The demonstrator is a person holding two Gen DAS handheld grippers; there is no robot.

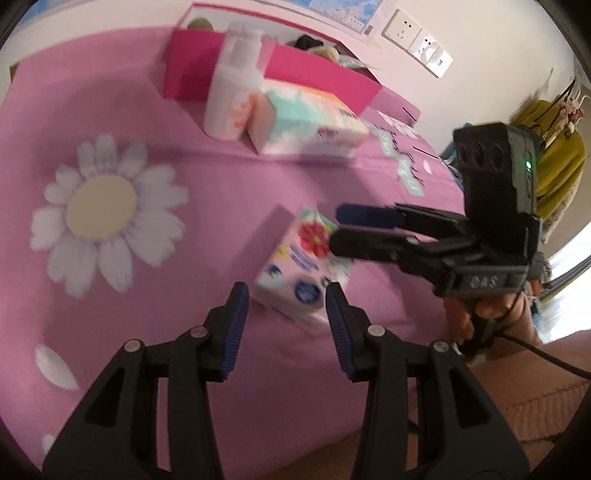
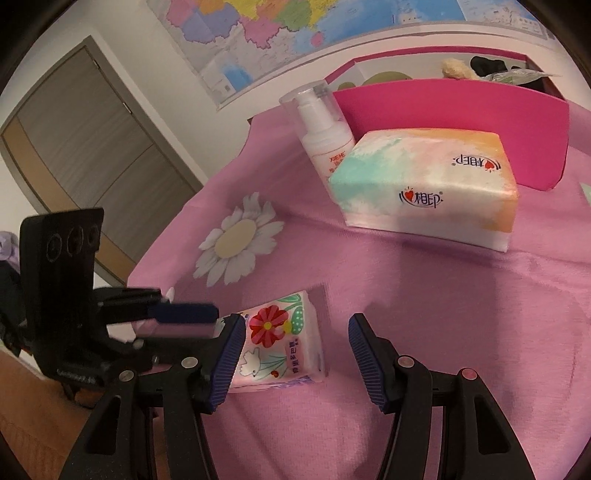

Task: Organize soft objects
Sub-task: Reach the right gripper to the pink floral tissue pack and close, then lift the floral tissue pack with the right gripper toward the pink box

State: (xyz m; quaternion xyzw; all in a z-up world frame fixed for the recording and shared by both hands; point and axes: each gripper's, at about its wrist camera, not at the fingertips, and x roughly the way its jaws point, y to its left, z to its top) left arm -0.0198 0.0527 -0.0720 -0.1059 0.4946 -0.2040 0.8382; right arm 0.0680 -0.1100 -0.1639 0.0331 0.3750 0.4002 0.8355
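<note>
On the pink cloth: a small tissue pack printed with a red flower lies flat, both tools aimed down at it.
Pack, left wrist view: the pack sits just beyond the left gripper's tips, at 12 o'clock from them, its near corner between the two blue pads.
Left gripper: jaws spread; no pad can be seen pressing on the pack, and the blur hides whether the near corner touches one.
Right gripper: jaws spread wide; the pack lies toward the left pad, which overlaps its left edge, while the right pad stands apart over bare cloth. Whether that left pad truly touches the pack cannot be told.
Right gripper, left wrist view: it comes in from 3 o'clock, its tips over the pack's far right corner, with a hand on its handle below.
Left gripper, right wrist view: it enters from 9 o'clock, its fingertips at the pack's left end.
Large tissue pack: pastel wrapper, lying on the cloth at 12 o'clock from the small pack, well apart from it.
Bottle: white pump bottle with a clear cap, upright, touching or just beside the large pack's left end.
Box: magenta, open-topped, right behind bottle and large pack; soft things show over its rim, too small to name.
Daisy: a white flower print on the cloth, at 11 o'clock from the small pack.
Background: a map on the wall, a door at 9 o'clock.
</note>
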